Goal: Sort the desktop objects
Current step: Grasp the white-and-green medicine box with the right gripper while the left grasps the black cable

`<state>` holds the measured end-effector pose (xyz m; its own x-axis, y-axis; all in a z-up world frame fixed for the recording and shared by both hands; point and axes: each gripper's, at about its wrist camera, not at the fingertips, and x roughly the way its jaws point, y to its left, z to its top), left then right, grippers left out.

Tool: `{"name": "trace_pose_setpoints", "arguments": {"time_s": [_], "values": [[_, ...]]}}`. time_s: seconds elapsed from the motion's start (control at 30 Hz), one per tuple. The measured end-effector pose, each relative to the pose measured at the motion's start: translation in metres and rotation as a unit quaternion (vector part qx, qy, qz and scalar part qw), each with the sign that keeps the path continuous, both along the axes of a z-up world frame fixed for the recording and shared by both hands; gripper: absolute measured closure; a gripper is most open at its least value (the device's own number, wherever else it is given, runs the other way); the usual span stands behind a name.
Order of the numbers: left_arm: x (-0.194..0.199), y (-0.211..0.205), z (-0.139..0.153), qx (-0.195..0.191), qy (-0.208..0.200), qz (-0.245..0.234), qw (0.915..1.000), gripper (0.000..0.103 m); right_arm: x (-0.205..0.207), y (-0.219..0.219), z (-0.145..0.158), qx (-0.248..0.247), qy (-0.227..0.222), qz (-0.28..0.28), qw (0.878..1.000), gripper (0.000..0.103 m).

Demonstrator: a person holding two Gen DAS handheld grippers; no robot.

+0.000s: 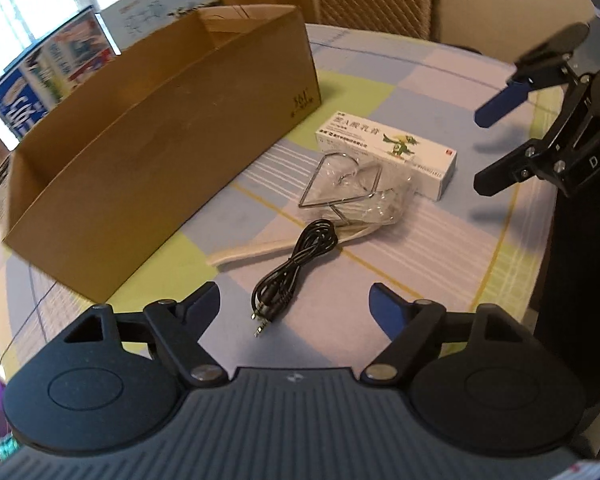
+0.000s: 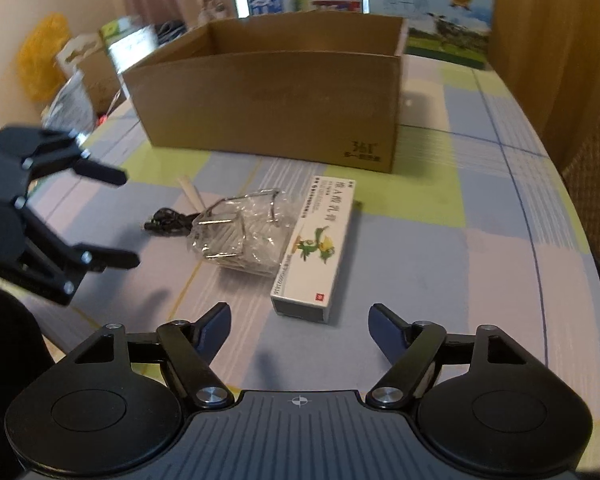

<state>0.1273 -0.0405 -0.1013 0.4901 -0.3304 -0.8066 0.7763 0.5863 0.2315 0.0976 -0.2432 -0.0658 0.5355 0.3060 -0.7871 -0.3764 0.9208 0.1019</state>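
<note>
Left gripper (image 1: 296, 300) jaws spread wide, empty, hovering above black cable (image 1: 296, 264) plug end. Right gripper (image 2: 300, 320) jaws equally wide, empty, just short of ointment box (image 2: 320, 248). Between cable and ointment box: wire piece in clear wrap (image 1: 356, 188), resting on white stick (image 1: 256, 250). All four lie loose on checked bench (image 2: 480, 240). Beyond them, open cardboard box (image 2: 268, 100); visible inside looks empty. Judgement: sorting not started, every item left to move.
</note>
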Motion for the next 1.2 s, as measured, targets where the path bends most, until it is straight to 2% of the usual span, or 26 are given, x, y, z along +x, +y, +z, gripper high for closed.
{"name": "trace_pose_setpoints", "arguments": {"time_s": [0.2, 0.4, 0.6, 0.7, 0.73, 0.77, 1.03, 1.2], "values": [[0.02, -0.003, -0.011, 0.007, 0.018, -0.026, 0.9995, 0.029, 0.016, 0.007, -0.016, -0.006, 0.014, 0.004, 1.0, 0.042], [0.032, -0.003, -0.016, -0.002, 0.031, -0.03, 0.9991, 0.035, 0.027, 0.013, -0.025, -0.017, 0.017, -0.003, 1.0, 0.045], [0.038, -0.009, -0.023, 0.006, 0.042, -0.036, 0.9985, 0.059, 0.031, 0.015, -0.027, -0.025, 0.022, -0.003, 0.999, 0.063], [0.038, -0.01, -0.024, 0.007, 0.042, -0.028, 0.9987, 0.071, 0.03, 0.01, -0.026, -0.026, 0.023, -0.008, 0.999, 0.065], [0.037, -0.01, -0.024, 0.01, 0.043, -0.027, 0.9987, 0.08, 0.028, 0.007, -0.025, -0.028, 0.023, -0.01, 0.999, 0.066], [0.036, -0.009, -0.023, 0.015, 0.043, -0.027, 0.9986, 0.081, 0.027, 0.005, -0.024, -0.029, 0.024, -0.013, 0.999, 0.066], [0.007, 0.0, -0.016, 0.036, 0.071, -0.042, 0.9959, 0.082, 0.002, -0.017, -0.017, -0.036, 0.035, -0.028, 0.998, 0.066], [-0.001, 0.002, -0.013, 0.024, 0.073, -0.03, 0.9966, 0.08, -0.009, -0.024, -0.023, -0.03, 0.033, -0.035, 0.998, 0.064]]}}
